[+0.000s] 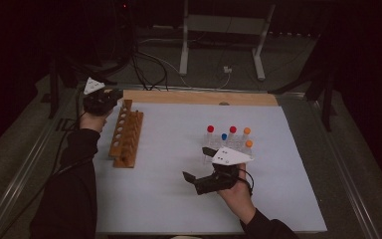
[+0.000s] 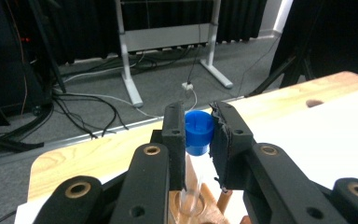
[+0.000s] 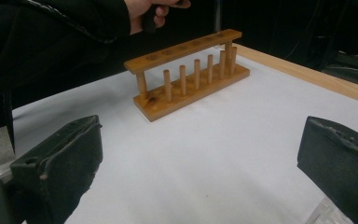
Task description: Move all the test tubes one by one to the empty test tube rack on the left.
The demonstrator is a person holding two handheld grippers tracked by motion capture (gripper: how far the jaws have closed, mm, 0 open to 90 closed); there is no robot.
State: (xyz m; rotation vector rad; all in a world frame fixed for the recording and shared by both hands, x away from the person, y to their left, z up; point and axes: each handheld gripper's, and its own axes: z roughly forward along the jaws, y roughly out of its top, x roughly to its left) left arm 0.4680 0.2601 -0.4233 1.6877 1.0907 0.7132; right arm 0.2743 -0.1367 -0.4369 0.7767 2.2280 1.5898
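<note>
Your left gripper (image 2: 198,135) is clamped on a clear tube with a blue cap (image 2: 199,132); the two black pads press the tube just under the cap, and the cap stands up between the jaw tips. In the left gripper view the tube hangs upright, its glass running down between the jaws toward a round hole in the top rail of the wooden rack (image 2: 200,205). Whether its lower end is already inside that hole you cannot tell from here. In the high view your left gripper (image 1: 110,97) sits at the far end of the wooden rack (image 1: 127,133), close to the bare wooden strip (image 1: 199,97) along the back of the table.

Your right gripper (image 1: 195,164) has its jaws spread wide with nothing between them. It hovers low over the white sheet (image 1: 179,199), just in front of a cluster of capped tubes (image 1: 229,139): two red caps, two orange, one blue. In the right gripper view the two pads (image 3: 60,158) stand far apart at the edges of the frame, looking across the sheet at the rack (image 3: 191,77), which shows a row of pegs along its base and a line of holes in its top rail. Your left hand (image 3: 151,11) appears above the rack's far end.

No brand, label or writing can be read on the rack, the tubes, the caps or the grippers.
</note>
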